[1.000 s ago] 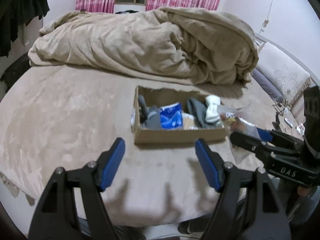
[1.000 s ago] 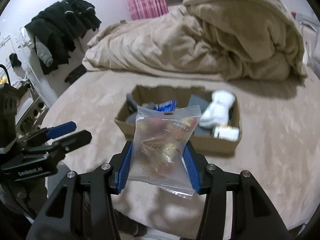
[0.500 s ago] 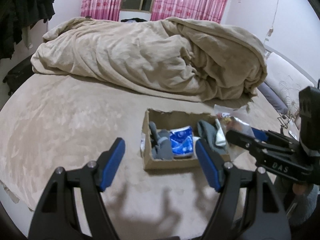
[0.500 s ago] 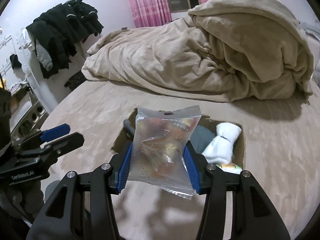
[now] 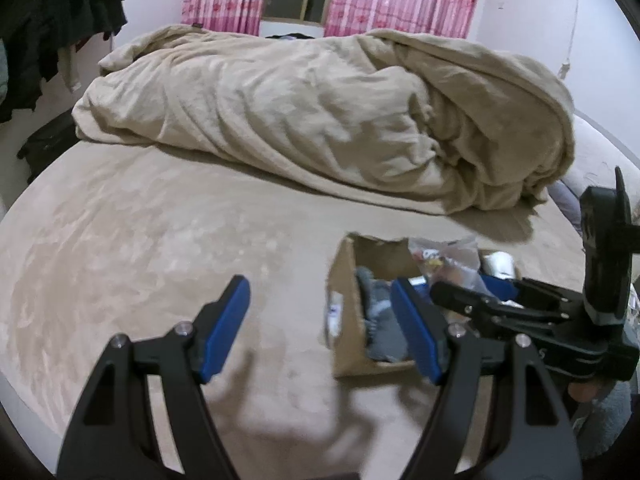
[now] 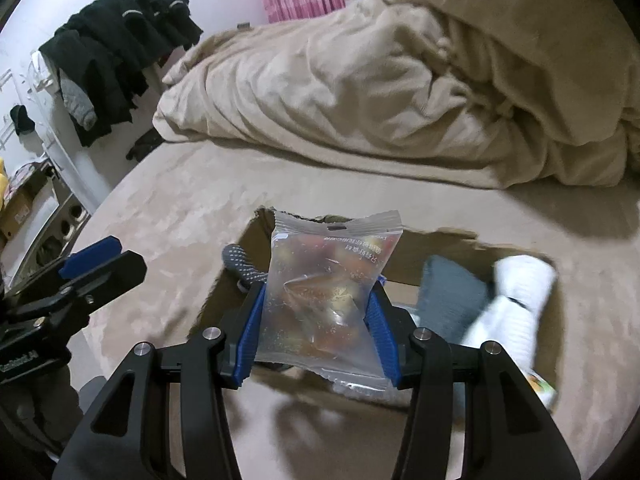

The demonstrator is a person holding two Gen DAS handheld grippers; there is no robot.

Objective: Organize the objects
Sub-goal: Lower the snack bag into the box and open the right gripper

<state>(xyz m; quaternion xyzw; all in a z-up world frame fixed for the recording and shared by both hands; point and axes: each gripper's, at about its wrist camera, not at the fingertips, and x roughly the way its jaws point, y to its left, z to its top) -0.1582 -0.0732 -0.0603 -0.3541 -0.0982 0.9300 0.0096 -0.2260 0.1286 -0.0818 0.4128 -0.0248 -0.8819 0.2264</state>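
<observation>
Fingers point(image 6: 250, 320) of the right gripper point(image 6: 316, 300) pinched narrow on the clear snack bag point(image 6: 326, 264), gripping both side edges, bag standing upright between them. Big change from a second ago: was hanging short of the cardboard box point(image 6: 436, 248) back then, with the box further off on the bed point(image 5: 160, 240); now carried forward and parked right above the open top, left half. Pretty much means the carry is done and only the drop is left, judging by the position. Probably just needs a bit of lowering and letting go, though could end up flopped on top of the stuff already inside, since not much free floor showing in there. Left gripper point(image 5: 320, 292) meanwhile swung off to the left, fingers point(image 5: 224, 320) spread wide, holding nothing, hovering over bare bed with the box now off to its right side. Head count: two grippers, one box, one snack bag. Inside the box: one grey grip-dotted sock or glove point(image 6: 240, 264) at the left end, one folded grey cloth point(image 6: 448, 292), one rolled white sock bundle point(image 6: 516, 300) at the right end, one small labelled container point(image 6: 540, 392) at the near right corner, too blurry to name. Maybe a blue packet under the bag, mostly hidden. One rumpled beige duvet point(image 5: 320, 120) behind it all.
</observation>
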